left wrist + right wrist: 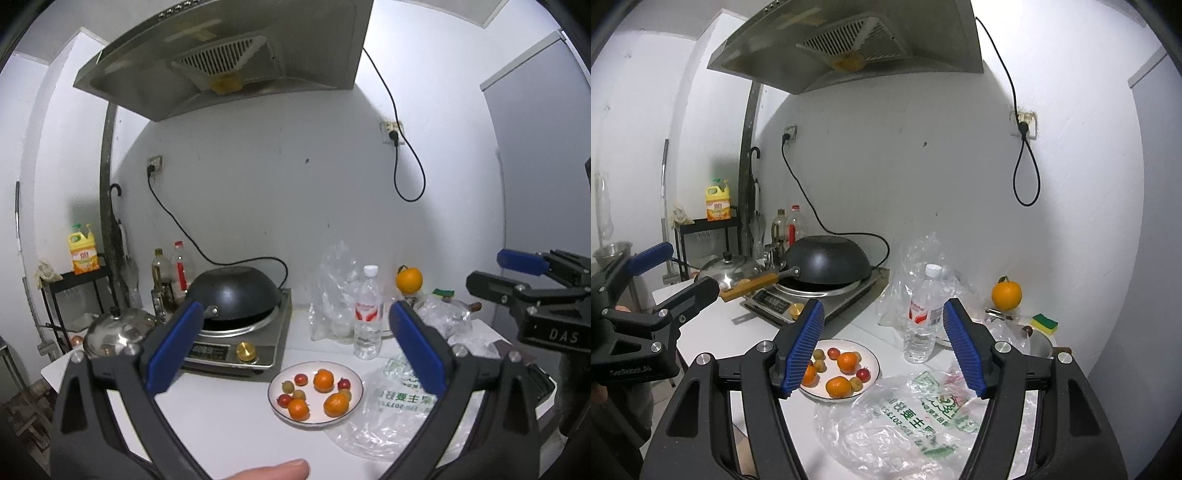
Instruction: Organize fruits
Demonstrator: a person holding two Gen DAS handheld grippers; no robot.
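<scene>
1. Left wrist view only: a fingertip (280,470) at the bottom edge. The left gripper (295,345) has its jaws wide apart and empty.
2. Right wrist view only: the wok's wooden handle (753,285) at centre left. The right gripper (884,349) is parted and empty.
3. Both views: the plate (352,400) of fruits (323,381) lies at lower centre, with the bottle (368,314) behind and the plastic bag (905,424) touching its right side.

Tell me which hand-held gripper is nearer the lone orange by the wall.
Right. The right hand-held gripper hovers near the orange, to its right; the left hand-held gripper is over by the wok.
</scene>
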